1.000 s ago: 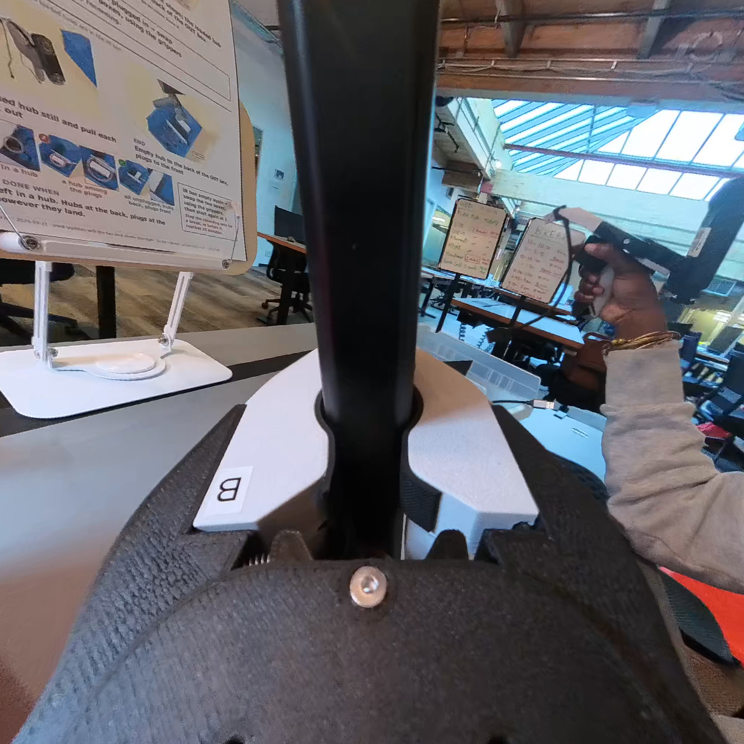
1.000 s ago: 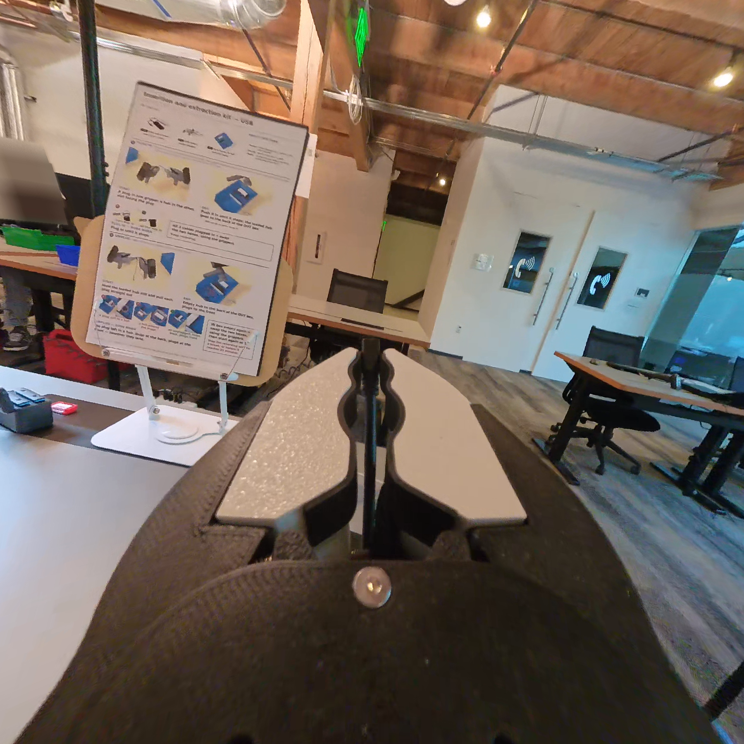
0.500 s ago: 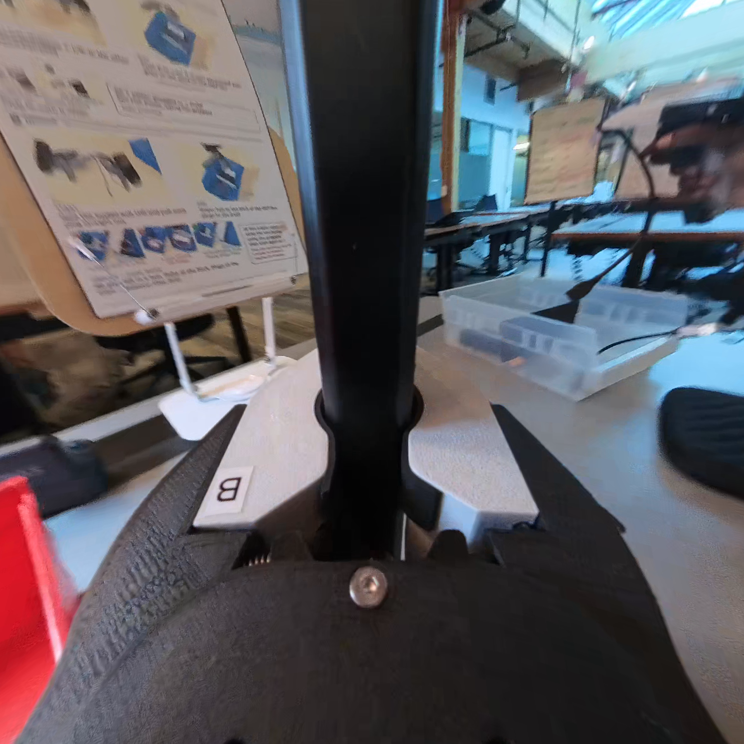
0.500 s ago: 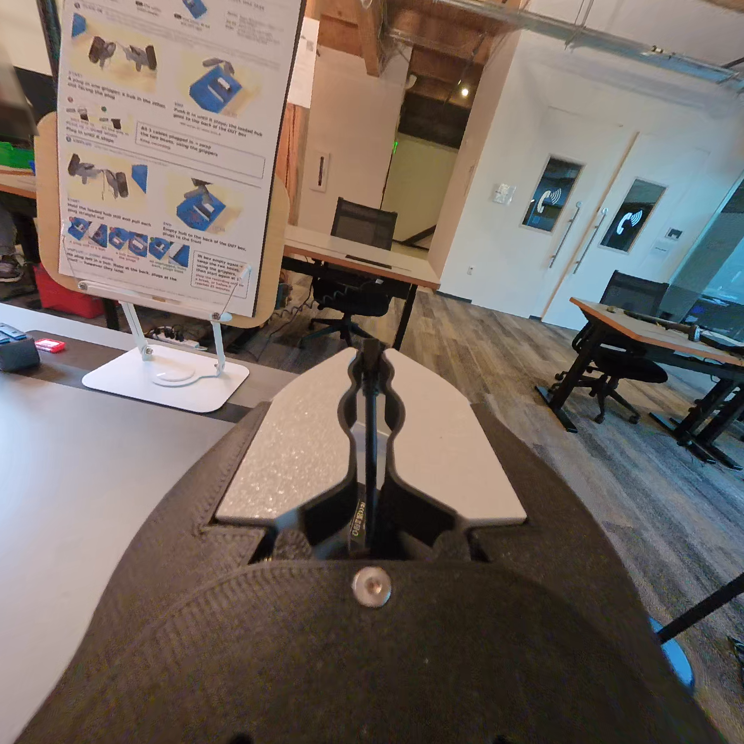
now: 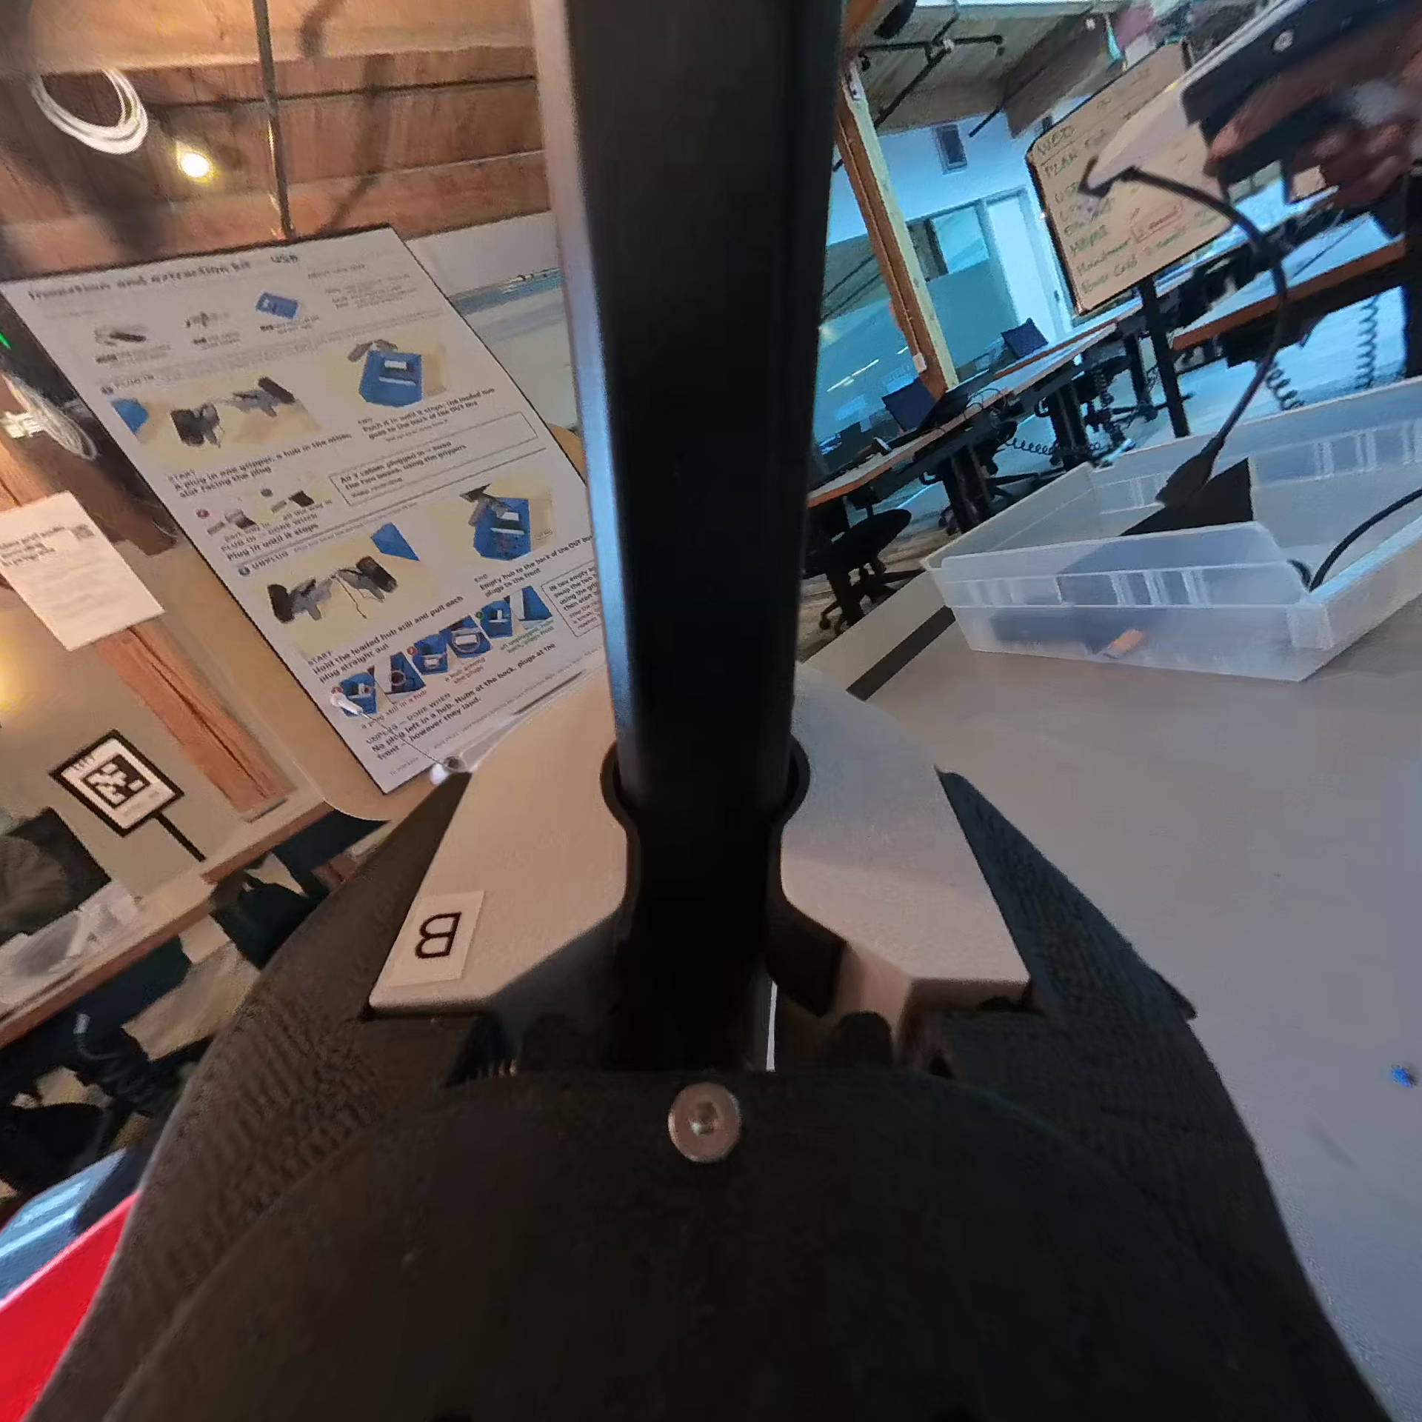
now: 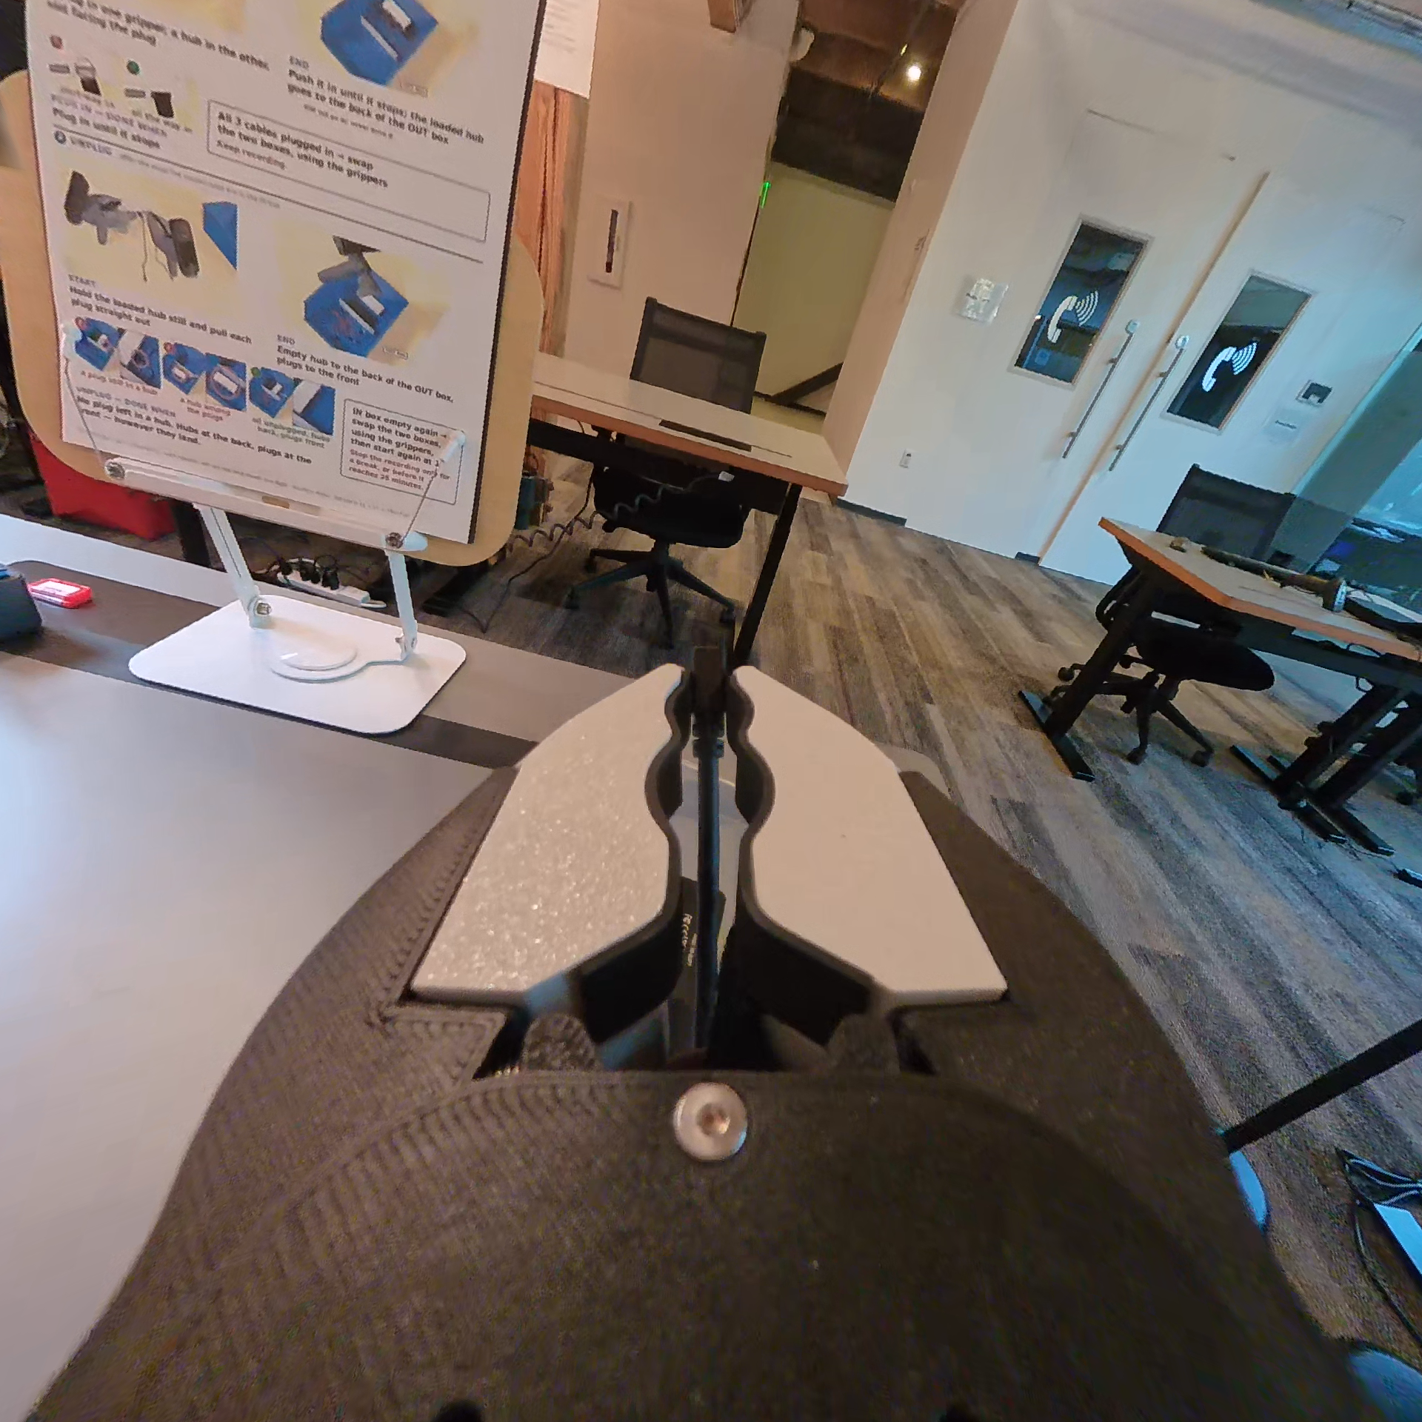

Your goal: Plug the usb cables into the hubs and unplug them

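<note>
My left gripper is shut on a long black USB hub that stands straight up between the fingers and fills the middle of the left wrist view. My right gripper is shut on a thin black USB cable; its plug end pokes out just past the fingertips. In the left wrist view the right gripper shows blurred at top right in a person's hand, with the cable hanging down from it into a clear plastic tray.
An instruction sheet on a white stand is at the table's far edge and also shows in the left wrist view. The grey table lies below both grippers. A red object sits at lower left. Office desks and chairs stand beyond. The gap from one gripper's tips to the other's is roughly 40 centimetres.
The left view has swung left and tilted up, so the tray and right gripper sit farther right. The right gripper has tipped downward toward the table. Both grips are unchanged.
</note>
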A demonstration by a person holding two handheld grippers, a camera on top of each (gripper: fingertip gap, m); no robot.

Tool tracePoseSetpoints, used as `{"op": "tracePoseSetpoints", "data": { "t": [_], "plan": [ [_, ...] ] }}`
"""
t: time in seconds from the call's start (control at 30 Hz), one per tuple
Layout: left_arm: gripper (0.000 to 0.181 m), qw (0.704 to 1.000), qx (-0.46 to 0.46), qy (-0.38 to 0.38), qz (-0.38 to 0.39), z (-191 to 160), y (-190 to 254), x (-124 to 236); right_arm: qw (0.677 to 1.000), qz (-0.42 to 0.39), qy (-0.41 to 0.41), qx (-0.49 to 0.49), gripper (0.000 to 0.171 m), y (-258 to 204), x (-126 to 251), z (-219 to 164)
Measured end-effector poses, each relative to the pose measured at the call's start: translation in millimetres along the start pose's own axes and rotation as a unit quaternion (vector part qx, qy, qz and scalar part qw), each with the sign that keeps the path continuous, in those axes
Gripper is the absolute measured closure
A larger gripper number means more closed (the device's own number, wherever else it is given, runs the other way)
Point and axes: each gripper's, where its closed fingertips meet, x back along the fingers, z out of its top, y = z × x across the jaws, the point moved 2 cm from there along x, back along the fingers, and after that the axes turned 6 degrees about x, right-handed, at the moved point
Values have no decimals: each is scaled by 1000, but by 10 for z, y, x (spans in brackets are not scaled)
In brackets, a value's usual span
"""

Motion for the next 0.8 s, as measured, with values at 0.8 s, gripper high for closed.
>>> {"op": "tracePoseSetpoints", "data": {
  "t": [0.8],
  "plan": [
    [151,999,-27,-27,-17,-115,99,-45,990,51,-131,-5,163,-15,-45,-464]
  ]
}}
